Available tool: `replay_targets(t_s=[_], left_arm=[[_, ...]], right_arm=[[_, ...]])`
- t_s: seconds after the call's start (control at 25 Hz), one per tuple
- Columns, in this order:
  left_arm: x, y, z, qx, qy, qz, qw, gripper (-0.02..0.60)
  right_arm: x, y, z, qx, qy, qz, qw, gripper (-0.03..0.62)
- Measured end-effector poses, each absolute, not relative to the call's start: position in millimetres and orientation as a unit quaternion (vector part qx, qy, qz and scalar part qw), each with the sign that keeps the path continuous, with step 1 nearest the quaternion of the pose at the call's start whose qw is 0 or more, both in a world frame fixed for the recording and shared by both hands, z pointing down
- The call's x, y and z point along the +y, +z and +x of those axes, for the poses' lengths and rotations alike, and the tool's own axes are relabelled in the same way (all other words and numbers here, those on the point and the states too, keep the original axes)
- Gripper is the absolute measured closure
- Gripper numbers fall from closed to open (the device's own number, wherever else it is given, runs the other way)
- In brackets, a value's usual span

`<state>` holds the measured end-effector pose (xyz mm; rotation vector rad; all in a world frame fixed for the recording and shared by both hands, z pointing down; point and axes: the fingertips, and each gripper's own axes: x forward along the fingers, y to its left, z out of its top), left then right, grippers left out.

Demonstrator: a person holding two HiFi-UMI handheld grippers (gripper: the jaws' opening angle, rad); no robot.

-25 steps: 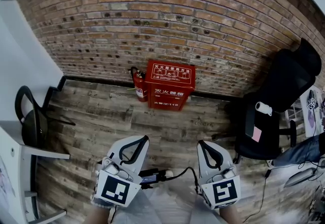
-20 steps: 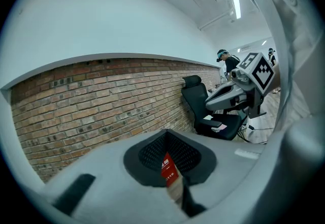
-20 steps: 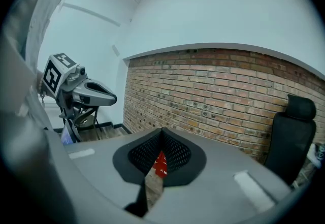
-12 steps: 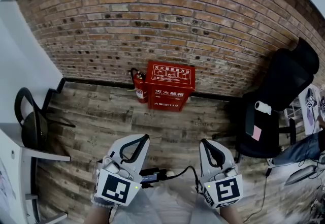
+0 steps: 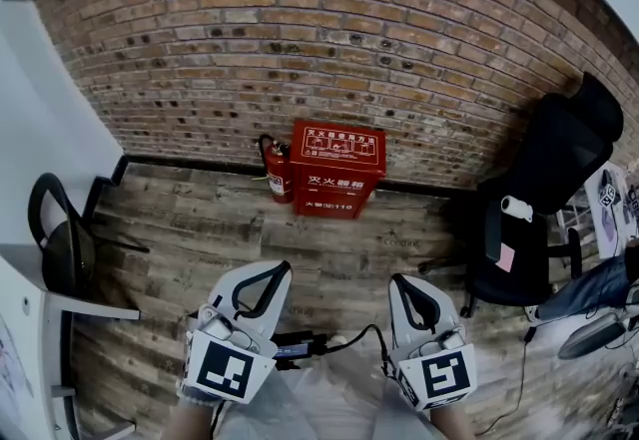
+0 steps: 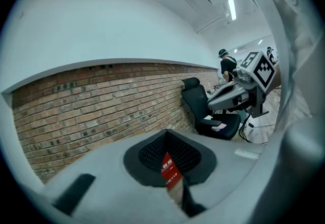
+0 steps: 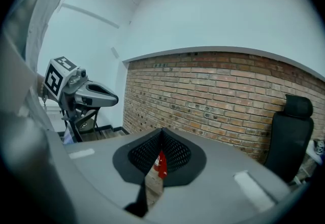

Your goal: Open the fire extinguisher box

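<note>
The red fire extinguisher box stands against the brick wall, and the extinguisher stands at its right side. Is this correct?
Not quite. The head view shows the extinguisher at the left side of the red fire extinguisher box, not the right. The box does stand against the brick wall.

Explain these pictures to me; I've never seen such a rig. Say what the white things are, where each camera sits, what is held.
A person holds a two-jaw gripper in each hand: the left gripper and the right gripper. The head view is from a camera on the person's head, looking down. The two gripper views are from cameras riding on each gripper, looking along its jaws. Both grippers are shut and hold nothing. On the wooden floor, against the brick wall, stands the red fire extinguisher box, closed, a fire extinguisher beside it.
</note>
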<state>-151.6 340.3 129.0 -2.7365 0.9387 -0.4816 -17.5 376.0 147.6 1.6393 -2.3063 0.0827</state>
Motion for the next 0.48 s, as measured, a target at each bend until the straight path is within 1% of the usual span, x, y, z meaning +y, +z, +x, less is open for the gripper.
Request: replay_targets(t_s=[0.2, 0.48], left_arm=[[343.8, 129.9, -161.4, 0.315, -0.165, -0.928, 0.110, 0.583], [339.9, 131.6, -172.8, 0.316, -0.163, -0.928, 0.110, 0.581]], right_arm=[[384.6, 155.7, -25.9, -0.803, 0.028, 0.572, 0.166, 0.588], [382.2, 156.0, -31.1, -0.796, 0.029, 0.582, 0.162, 0.588]])
